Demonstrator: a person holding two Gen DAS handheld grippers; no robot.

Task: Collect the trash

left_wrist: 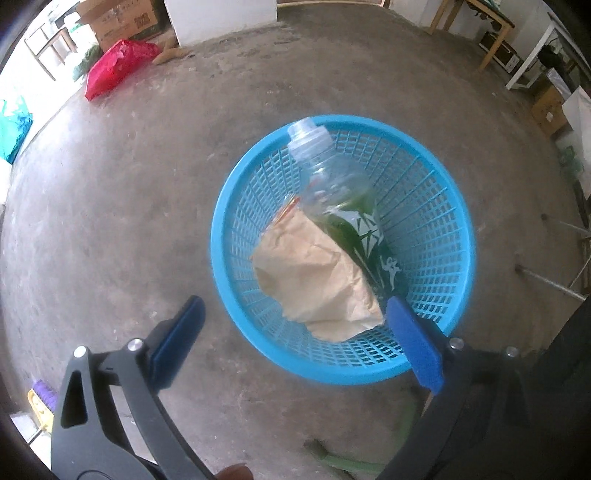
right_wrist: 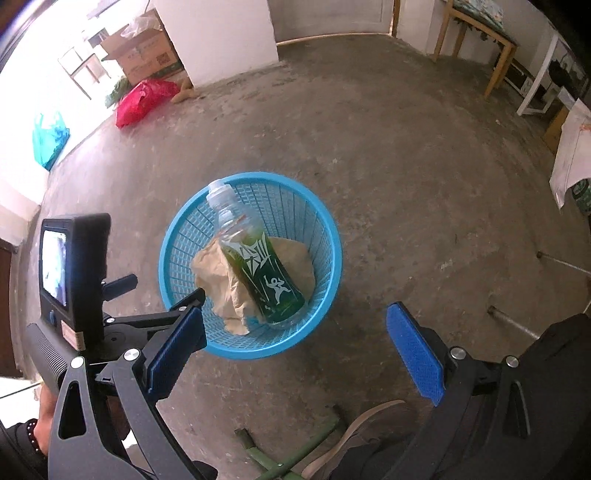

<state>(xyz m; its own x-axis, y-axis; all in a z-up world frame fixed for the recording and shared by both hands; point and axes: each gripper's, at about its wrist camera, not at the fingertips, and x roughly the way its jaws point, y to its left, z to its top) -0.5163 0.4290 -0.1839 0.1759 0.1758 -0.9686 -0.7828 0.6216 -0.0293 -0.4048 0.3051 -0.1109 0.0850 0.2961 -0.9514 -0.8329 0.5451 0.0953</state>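
A round blue mesh basket (left_wrist: pixel 221 229) stands on the concrete floor. Inside it a clear bottle with a green label (left_wrist: pixel 332 184) leans against the far wall, neck up, beside a crumpled brown paper bag (left_wrist: pixel 317 280). My left gripper (left_wrist: pixel 294 301) hangs open above the basket's near rim, its blue pads touching nothing. From the right wrist view the same basket (right_wrist: pixel 166 258), bottle (right_wrist: pixel 258 266) and paper (right_wrist: pixel 221 280) lie further off. My right gripper (right_wrist: pixel 295 312) is open and empty, higher up and on the near side of the basket.
A red plastic bag (left_wrist: pixel 118 66), a cardboard box (left_wrist: pixel 118 18) and a teal bag (left_wrist: pixel 13 125) sit along the far left wall. Wooden table legs (right_wrist: pixel 476 40) stand at the far right. Metal tubes (right_wrist: pixel 517 325), green bars (right_wrist: pixel 280 450) and a shoe (right_wrist: pixel 369 432) are close by.
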